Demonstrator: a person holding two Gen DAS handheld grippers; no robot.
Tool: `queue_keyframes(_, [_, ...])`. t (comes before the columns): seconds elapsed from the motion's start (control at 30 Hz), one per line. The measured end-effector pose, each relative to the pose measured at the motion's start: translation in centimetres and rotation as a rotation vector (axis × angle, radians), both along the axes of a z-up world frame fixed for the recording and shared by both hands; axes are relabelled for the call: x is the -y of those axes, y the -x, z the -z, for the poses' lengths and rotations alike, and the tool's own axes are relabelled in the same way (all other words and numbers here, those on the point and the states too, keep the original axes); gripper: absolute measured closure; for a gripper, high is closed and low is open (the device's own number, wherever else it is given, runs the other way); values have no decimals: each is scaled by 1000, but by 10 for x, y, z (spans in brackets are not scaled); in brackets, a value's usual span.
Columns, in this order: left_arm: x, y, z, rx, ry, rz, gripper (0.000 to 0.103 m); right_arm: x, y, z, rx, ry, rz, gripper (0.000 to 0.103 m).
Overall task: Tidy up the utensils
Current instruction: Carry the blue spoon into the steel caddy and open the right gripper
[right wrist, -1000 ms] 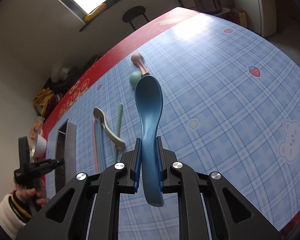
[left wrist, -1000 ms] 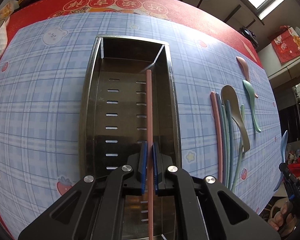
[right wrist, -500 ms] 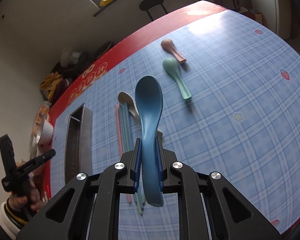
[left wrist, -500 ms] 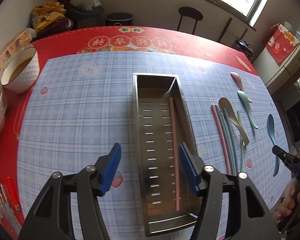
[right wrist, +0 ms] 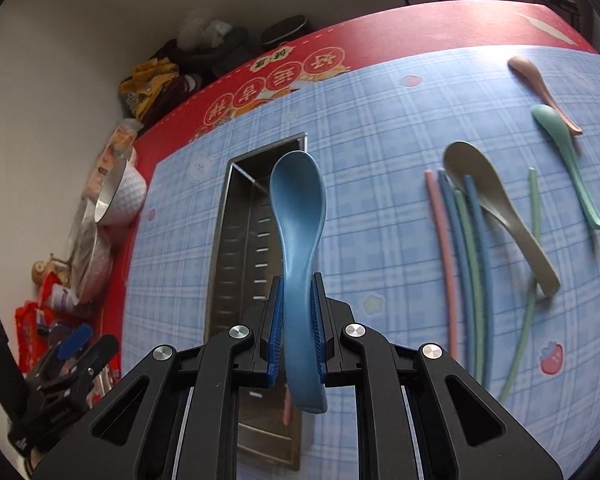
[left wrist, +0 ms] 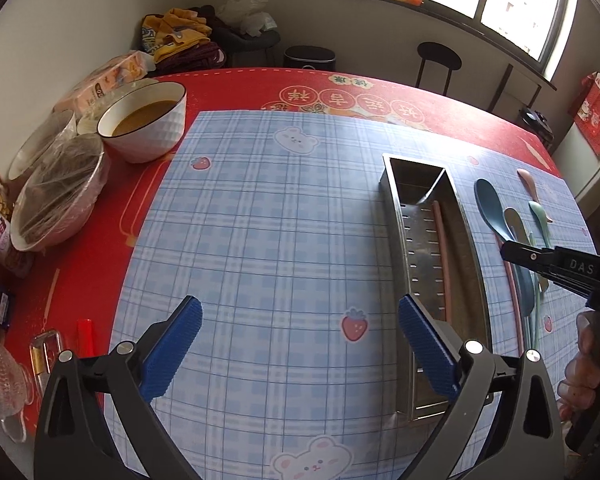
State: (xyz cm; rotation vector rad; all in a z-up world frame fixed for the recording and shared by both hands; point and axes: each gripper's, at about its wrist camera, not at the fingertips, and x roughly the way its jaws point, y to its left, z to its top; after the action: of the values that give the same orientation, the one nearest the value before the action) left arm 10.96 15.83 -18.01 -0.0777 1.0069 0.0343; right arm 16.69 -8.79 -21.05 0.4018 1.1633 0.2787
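Observation:
A long steel utensil tray (left wrist: 470,248) lies on the blue plaid mat and also shows in the right wrist view (right wrist: 224,240). A pink chopstick (left wrist: 440,248) lies inside it. My left gripper (left wrist: 300,344) is open and empty, raised to the left of the tray's near end. My right gripper (right wrist: 296,328) is shut on a blue spoon (right wrist: 298,216), held above the tray; it also shows in the left wrist view (left wrist: 490,204). Right of the tray lie several chopsticks (right wrist: 468,256), a grey spoon (right wrist: 496,208), a green spoon (right wrist: 568,156) and a pink spoon (right wrist: 540,84).
A white bowl of brown liquid (left wrist: 146,122), wrapped bowls (left wrist: 60,192), a glass dish (left wrist: 0,372) and packets sit on the red tablecloth (left wrist: 80,280) at the left. Chairs and clutter stand behind the table's far edge.
My left gripper let go of the pink chopstick in the tray, opened wide and drew back up and left. My right gripper carried the blue spoon leftward over the tray.

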Motion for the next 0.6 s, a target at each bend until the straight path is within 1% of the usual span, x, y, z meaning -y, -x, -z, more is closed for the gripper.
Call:
queue_keyframes(0.13, [-17,5,1,10,22,-27,7,-36,-22,7,-19,63,-33,89])
queue_keyframes(0.23, [-27,7,1,13,26,-45,7,-52,-34,15,-44,116,-36,89])
queue_keyframes(0.4, [-40,11,1,15,34,-69,7,-62,-49,31,-99,145,2,89])
queue_keyframes(0.6, [-49,16,-2,29,31,-87,7,-67,-58,41,-127,152,22,89])
